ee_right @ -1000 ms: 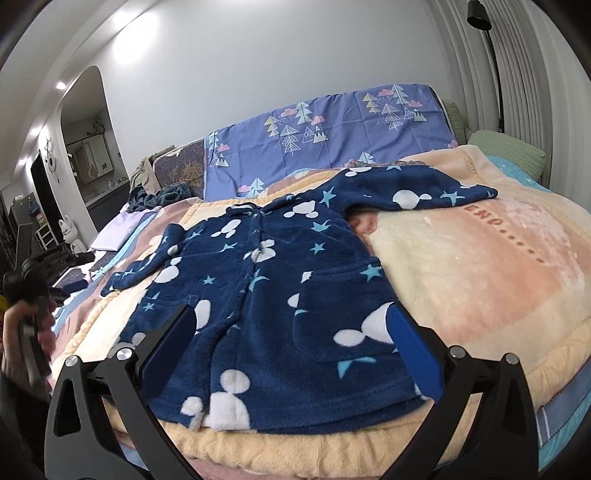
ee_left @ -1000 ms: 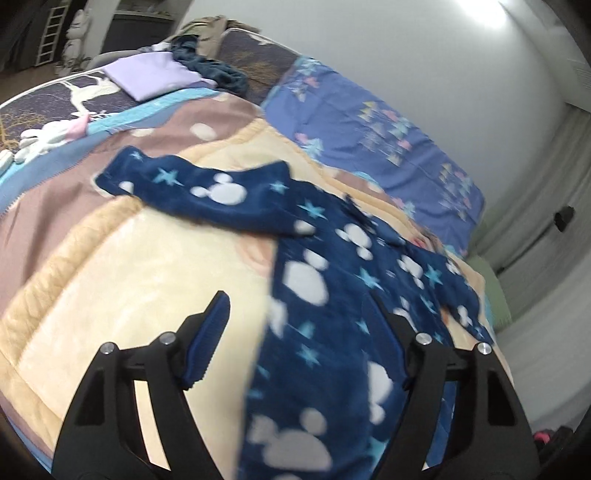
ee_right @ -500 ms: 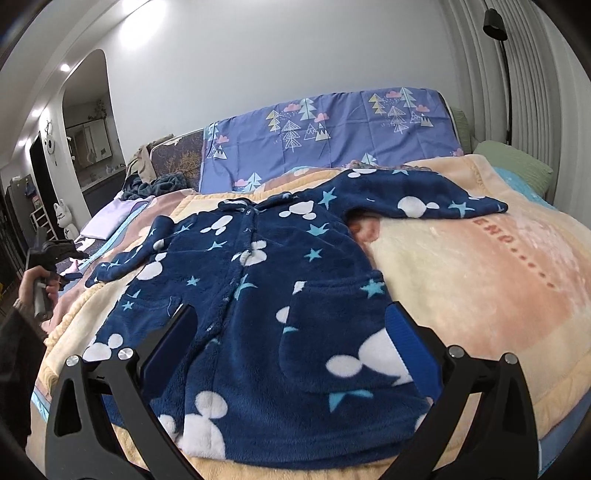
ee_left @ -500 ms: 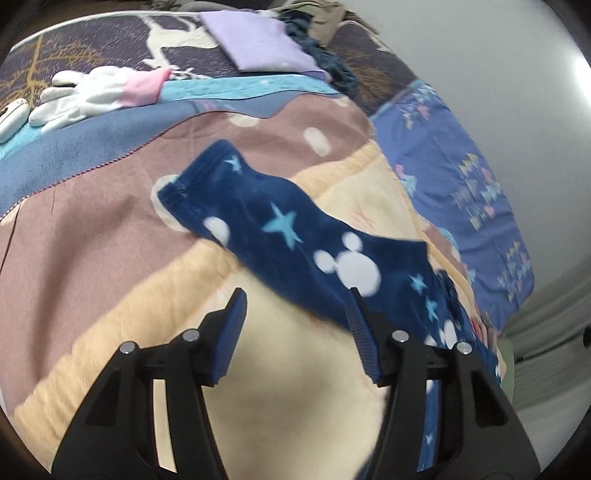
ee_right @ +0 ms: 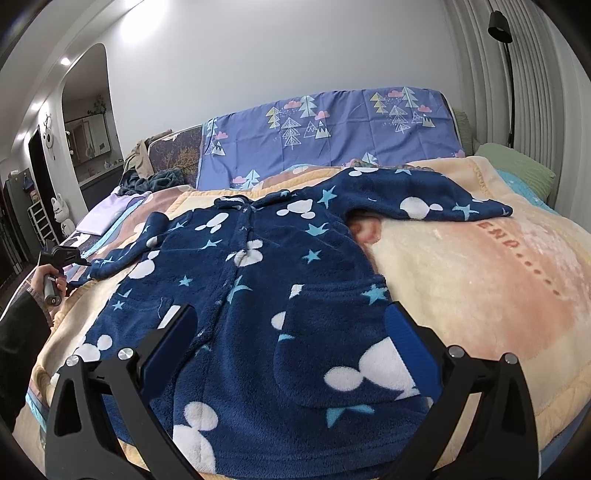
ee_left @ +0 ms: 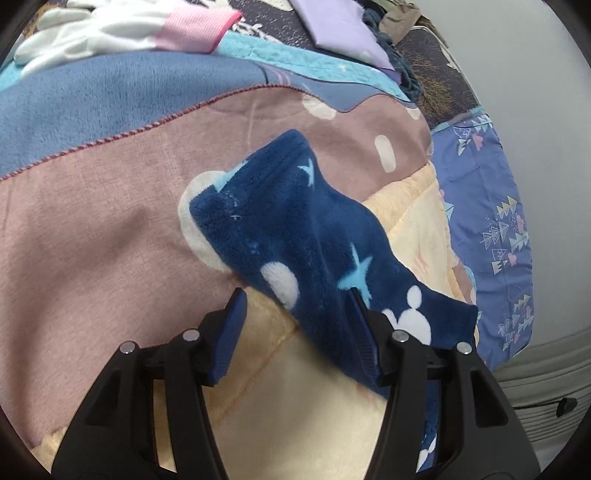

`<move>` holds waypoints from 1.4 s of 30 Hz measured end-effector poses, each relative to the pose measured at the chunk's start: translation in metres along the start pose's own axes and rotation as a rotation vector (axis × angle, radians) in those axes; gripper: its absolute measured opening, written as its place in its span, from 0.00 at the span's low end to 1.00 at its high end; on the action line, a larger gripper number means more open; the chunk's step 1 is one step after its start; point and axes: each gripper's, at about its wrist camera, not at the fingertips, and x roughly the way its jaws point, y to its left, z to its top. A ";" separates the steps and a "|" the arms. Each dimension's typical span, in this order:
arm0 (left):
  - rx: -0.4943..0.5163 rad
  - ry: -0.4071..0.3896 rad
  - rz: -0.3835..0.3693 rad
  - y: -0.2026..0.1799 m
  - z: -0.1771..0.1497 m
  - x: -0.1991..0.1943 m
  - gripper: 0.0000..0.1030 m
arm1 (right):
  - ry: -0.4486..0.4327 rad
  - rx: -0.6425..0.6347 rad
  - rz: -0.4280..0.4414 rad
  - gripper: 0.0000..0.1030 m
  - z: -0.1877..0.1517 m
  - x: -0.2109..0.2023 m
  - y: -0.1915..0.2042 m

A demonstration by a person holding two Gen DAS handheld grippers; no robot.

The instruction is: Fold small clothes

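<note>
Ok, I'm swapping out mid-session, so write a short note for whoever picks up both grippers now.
Left gripper: open, empty, jaws either side of the near edge of the robe's sleeve, close to its cuff.
Right gripper: open, empty, over the hem.
Blue fleece robe: spread flat, front up, on the blanket, both sleeves out.
Done: nothing folded.
Left: likely grip this sleeve, fold it across the body, then the other sleeve, then the hem.

bare blanket [ee_right: 480, 280] lies open right of the robe [ee_right: 266, 295]; a white glove [ee_left: 92, 26] crowds the left edge.
</note>
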 end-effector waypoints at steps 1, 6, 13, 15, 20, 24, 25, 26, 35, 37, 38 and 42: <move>-0.013 0.001 0.002 0.002 0.001 0.003 0.54 | 0.000 0.001 0.001 0.99 0.000 0.000 0.000; -0.072 -0.008 -0.009 0.014 0.007 0.017 0.53 | 0.005 -0.017 -0.015 0.99 0.002 0.003 0.001; -0.207 -0.053 -0.112 0.031 0.019 0.028 0.18 | -0.001 -0.056 -0.032 0.99 0.006 0.004 0.004; -0.211 -0.067 -0.119 0.030 0.020 0.028 0.12 | 0.000 -0.064 -0.032 0.99 0.007 0.004 0.004; -0.106 -0.138 -0.133 -0.002 0.017 0.014 0.09 | 0.011 -0.059 -0.019 0.99 0.009 0.008 0.000; -0.028 -0.158 -0.194 -0.033 0.009 -0.004 0.09 | 0.024 -0.015 0.067 0.99 0.021 0.013 -0.007; -0.003 -0.162 -0.219 -0.044 0.005 -0.010 0.09 | 0.031 0.003 0.102 0.99 0.026 0.015 -0.009; 0.025 -0.166 -0.242 -0.056 0.001 -0.016 0.09 | 0.042 0.023 0.146 0.99 0.034 0.018 -0.012; 0.273 -0.136 -0.452 -0.173 -0.061 -0.053 0.09 | 0.104 0.106 0.546 0.97 0.128 0.064 0.006; 0.345 -0.128 -0.498 -0.205 -0.086 -0.058 0.09 | 0.157 0.138 0.634 0.97 0.148 0.084 0.013; 0.374 -0.126 -0.515 -0.218 -0.099 -0.059 0.09 | 0.204 0.180 0.703 0.97 0.161 0.104 0.018; 0.486 -0.073 -0.579 -0.271 -0.161 -0.050 0.09 | 0.329 0.298 0.827 0.97 0.192 0.169 0.031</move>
